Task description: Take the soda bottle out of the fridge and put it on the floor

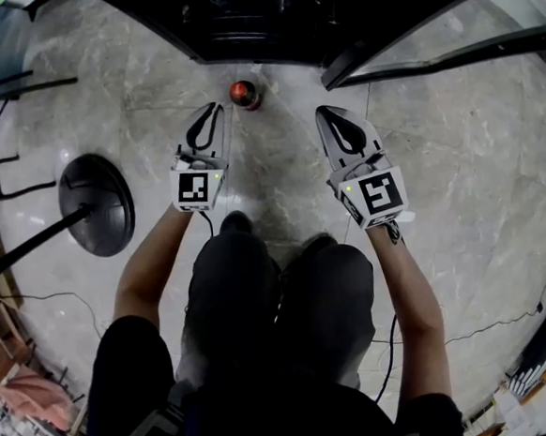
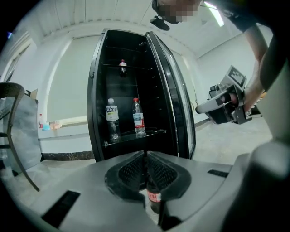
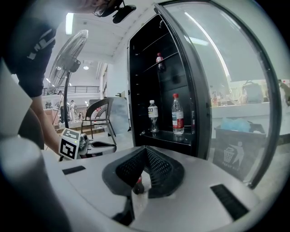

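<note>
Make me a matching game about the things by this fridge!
Things:
1. soda bottle in front of the grippers
2. water bottles
3. fridge door
4. left gripper

Places or states:
a. swung open
b. jaws shut, holding nothing
c. standing on the floor
d. side by side on a fridge shelf

Pairs: 1-c, 2-d, 3-a, 4-b
</note>
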Tool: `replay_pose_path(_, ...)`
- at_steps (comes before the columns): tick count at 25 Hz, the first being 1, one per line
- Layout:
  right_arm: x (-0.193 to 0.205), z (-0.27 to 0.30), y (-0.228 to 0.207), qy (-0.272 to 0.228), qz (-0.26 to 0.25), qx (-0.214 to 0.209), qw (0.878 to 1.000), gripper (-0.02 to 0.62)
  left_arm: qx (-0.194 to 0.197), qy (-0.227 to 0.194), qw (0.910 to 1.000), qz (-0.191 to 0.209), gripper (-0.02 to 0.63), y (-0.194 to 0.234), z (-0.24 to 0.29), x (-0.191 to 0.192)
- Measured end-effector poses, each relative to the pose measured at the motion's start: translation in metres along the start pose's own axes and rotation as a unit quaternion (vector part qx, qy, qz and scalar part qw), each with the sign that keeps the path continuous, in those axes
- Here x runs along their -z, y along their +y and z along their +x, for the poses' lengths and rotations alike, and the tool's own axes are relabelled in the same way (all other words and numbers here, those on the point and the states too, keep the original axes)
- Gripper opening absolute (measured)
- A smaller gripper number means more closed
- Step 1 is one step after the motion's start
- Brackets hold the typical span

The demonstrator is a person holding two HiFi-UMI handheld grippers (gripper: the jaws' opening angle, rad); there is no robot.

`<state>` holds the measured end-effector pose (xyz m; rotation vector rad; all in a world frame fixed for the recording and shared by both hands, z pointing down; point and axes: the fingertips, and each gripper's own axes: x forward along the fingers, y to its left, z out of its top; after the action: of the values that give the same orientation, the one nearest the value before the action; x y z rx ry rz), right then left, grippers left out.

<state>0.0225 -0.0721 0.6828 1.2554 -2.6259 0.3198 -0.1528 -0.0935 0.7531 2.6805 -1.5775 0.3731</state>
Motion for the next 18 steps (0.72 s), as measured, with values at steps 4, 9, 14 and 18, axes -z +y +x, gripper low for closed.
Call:
replay_pose_path(4,-0.014,-0.006,0.001,-0.001,0.002,0.009,1.0,0.02,-0.005,-0.012,0.9999,0.006,0.026,0.009,-0.007,-0.03)
replay_pose_path(9,-0.051,-0.017,0.01,-0.002,-0.002,0.013,1.0,0.02,-0.007,-0.021,0.9998,0.004,0.025,0.021,-0.017,-0.082)
replay_pose_path(14,-0.107,-0.035,0.02,-0.006,-0.002,0.025,1.0,0.02,-0.003,-0.035,0.9993,0.013,0.025,0.027,-0.027,-0.158)
replay_pose_path(18,-0.16,-0.056,0.032,-0.005,-0.006,0.033,0.999,0.018,0.0,-0.042,0.999,0.016,0.025,0.027,-0.044,-0.228)
